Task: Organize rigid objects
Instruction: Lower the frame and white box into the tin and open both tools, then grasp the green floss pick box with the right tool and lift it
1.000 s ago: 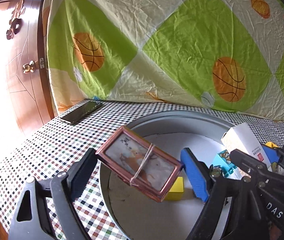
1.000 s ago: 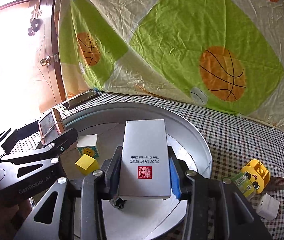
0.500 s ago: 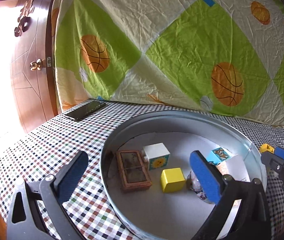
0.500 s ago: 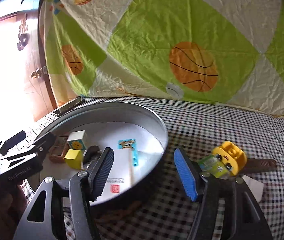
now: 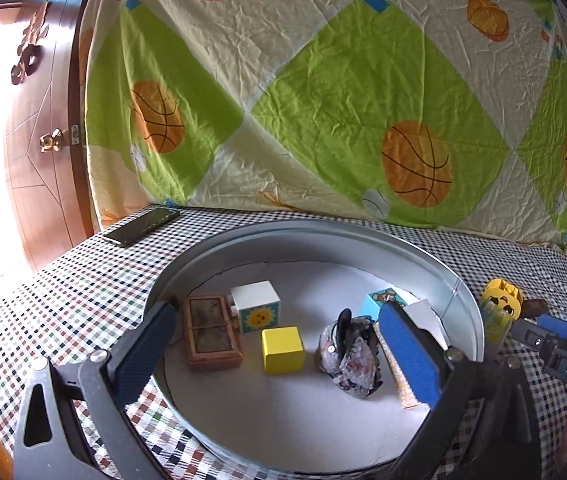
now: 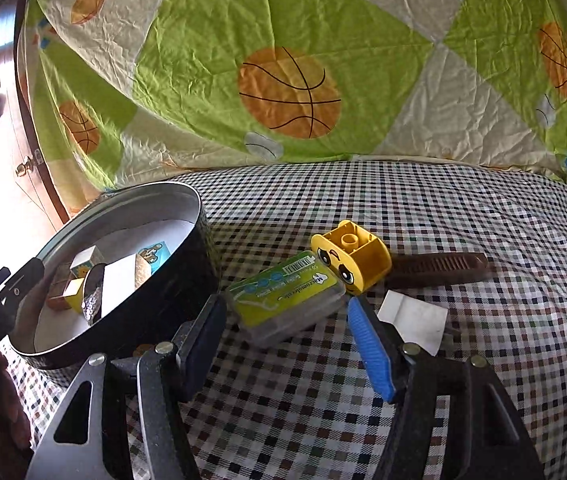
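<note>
Since a second ago you have let go of both loads: the framed picture (image 5: 211,332) that your left gripper (image 5: 279,356) carried now lies flat in the left part of the round metal tray (image 5: 363,229), and the white box (image 5: 423,314) your right gripper (image 6: 287,340) held now leans against the tray's right wall. Both grippers have pulled back and stand spread wide with nothing between their pads. The basketball-print sheet (image 5: 323,92) hangs behind the checked tablecloth (image 6: 423,208), and the tray sits on the cloth's left side. Inside the tray, right of the picture, a white sun-print cube (image 5: 255,306) stands just beside it, a yellow cube (image 5: 282,349) nearer, a crumpled foil-like lump (image 5: 349,356) right of that, and a blue picture block (image 5: 381,300) by the box. Your right gripper hovers over the cloth right of the tray, with a green-labelled clear case (image 6: 287,300) just beyond its pads. A yellow face block (image 6: 353,256) touches the case's far right end, a brown comb (image 6: 439,266) lies behind it to the right, and a white paper square (image 6: 413,320) sits near the right pad. A dark phone (image 5: 141,226) lies at the cloth's far left.
</note>
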Tool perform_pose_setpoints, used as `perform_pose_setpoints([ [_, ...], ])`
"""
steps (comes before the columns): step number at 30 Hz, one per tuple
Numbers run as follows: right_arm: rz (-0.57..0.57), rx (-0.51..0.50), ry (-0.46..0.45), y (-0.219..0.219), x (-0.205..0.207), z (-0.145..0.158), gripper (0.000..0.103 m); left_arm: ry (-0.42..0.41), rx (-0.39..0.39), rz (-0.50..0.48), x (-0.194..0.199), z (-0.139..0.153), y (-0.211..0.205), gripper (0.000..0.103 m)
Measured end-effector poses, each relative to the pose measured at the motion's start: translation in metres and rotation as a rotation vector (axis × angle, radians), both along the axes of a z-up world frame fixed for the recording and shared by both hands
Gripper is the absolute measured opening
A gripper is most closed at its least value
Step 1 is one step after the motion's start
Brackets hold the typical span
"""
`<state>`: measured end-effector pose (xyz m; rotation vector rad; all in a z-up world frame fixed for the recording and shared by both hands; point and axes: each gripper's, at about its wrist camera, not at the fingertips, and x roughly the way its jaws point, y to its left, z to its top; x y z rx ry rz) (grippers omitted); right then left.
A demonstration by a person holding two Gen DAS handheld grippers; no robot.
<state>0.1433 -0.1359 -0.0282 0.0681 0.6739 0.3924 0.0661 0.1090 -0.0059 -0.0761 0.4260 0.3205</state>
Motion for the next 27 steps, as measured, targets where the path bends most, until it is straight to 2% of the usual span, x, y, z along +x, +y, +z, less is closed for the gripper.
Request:
perform_pose_setpoints([
  [5, -0.001, -0.009, -0.001, -0.010, -0.002, 0.000, 0.066, 0.008, -0.031, -0.059, 0.003, 0.003, -0.013, 0.103],
  [11, -0.071, -0.020, 0.000, -0.051, -0.002, -0.005, 0.066, 0.003, 0.020, -0.210, 0.009, 0.013, -0.063, 0.103],
  [17, -0.143, 0.036, 0.035, -0.090, 0.006, -0.015, 0.066, 0.015, 0.073, -0.290, 0.022, 0.009, -0.107, 0.103],
  [21, -0.134, 0.055, 0.033, -0.094, 0.006, -0.015, 0.066, 0.033, 0.120, -0.279, 0.032, 0.005, -0.114, 0.103],
  [27, -0.061, 0.068, 0.039, -0.065, 0.013, -0.009, 0.066, 0.012, 0.095, -0.207, 0.035, 0.012, -0.092, 0.103],
])
